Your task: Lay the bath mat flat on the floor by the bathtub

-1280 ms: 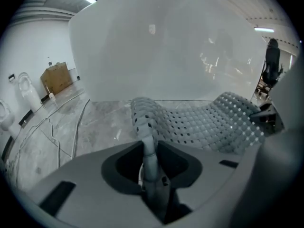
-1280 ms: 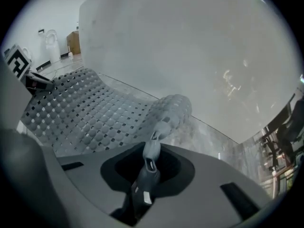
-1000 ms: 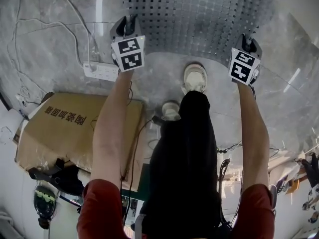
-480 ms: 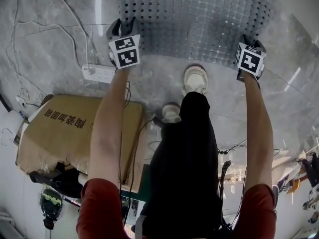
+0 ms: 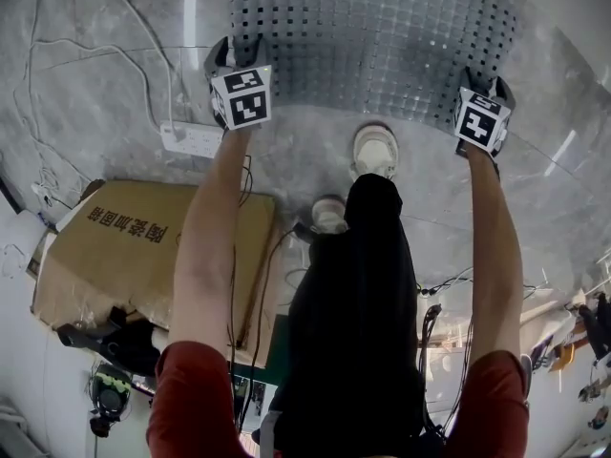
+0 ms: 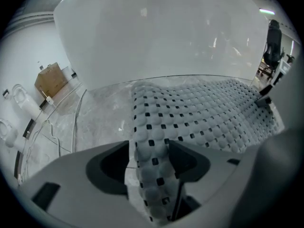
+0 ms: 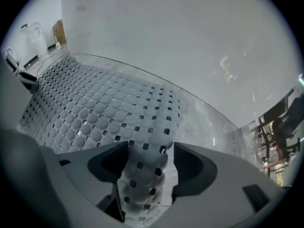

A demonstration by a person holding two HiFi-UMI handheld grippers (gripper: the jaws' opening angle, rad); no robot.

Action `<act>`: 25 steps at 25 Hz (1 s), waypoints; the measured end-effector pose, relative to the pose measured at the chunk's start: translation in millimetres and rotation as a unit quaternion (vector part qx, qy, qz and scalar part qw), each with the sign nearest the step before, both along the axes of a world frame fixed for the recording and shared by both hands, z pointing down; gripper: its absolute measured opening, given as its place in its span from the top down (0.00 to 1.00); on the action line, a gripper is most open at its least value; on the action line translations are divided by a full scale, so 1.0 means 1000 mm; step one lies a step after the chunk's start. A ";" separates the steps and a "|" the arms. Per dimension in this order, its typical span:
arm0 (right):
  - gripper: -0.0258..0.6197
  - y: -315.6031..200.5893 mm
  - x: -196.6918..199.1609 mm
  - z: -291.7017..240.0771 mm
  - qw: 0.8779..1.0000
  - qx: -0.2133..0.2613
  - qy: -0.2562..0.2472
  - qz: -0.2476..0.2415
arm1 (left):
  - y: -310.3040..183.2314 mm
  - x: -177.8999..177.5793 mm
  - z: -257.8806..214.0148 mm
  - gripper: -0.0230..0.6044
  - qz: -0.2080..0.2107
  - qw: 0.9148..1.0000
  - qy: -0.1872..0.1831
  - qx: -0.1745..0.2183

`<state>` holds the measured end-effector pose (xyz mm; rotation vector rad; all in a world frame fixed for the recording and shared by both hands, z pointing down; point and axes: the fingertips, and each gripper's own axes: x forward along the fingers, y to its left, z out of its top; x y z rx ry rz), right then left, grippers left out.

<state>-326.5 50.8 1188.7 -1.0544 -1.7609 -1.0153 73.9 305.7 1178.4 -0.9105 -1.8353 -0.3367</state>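
The grey bath mat point(image 5: 372, 36), bumpy with square holes, lies spread on the marble floor in front of the white bathtub wall point(image 6: 166, 32). My left gripper point(image 5: 237, 53) is at the mat's near left corner and my right gripper point(image 5: 480, 82) at its near right corner. Both pairs of jaws have just been opening. In the left gripper view a raised fold of the mat point(image 6: 152, 151) stands between the open jaws of the left gripper point(image 6: 149, 148). In the right gripper view the mat's corner point(image 7: 142, 170) sits loose between the jaws of the right gripper point(image 7: 149, 156), with gaps either side.
A white power strip point(image 5: 191, 139) with trailing cables lies on the floor left of the mat. A cardboard box point(image 5: 143, 246) sits nearer at the left. The person's white shoes point(image 5: 374, 151) stand just short of the mat's near edge. Clutter fills the lower corners.
Both grippers have sunk toward the floor, and the right one has shifted outward. The mat's near edge now lies wider and flatter than a second ago.
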 end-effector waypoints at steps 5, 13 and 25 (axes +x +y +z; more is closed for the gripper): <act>0.49 -0.002 0.013 -0.017 1.000 -0.003 0.003 -0.013 | -0.009 -0.007 -0.017 0.56 0.017 1.000 0.001 0.013; 0.49 -0.003 0.035 -0.072 0.999 -0.021 0.023 0.010 | -0.038 -0.046 -0.075 0.55 0.048 0.998 -0.018 0.030; 0.48 0.020 0.066 -0.227 0.994 -0.090 0.045 0.038 | -0.082 -0.103 -0.221 0.55 0.085 0.993 -0.074 0.045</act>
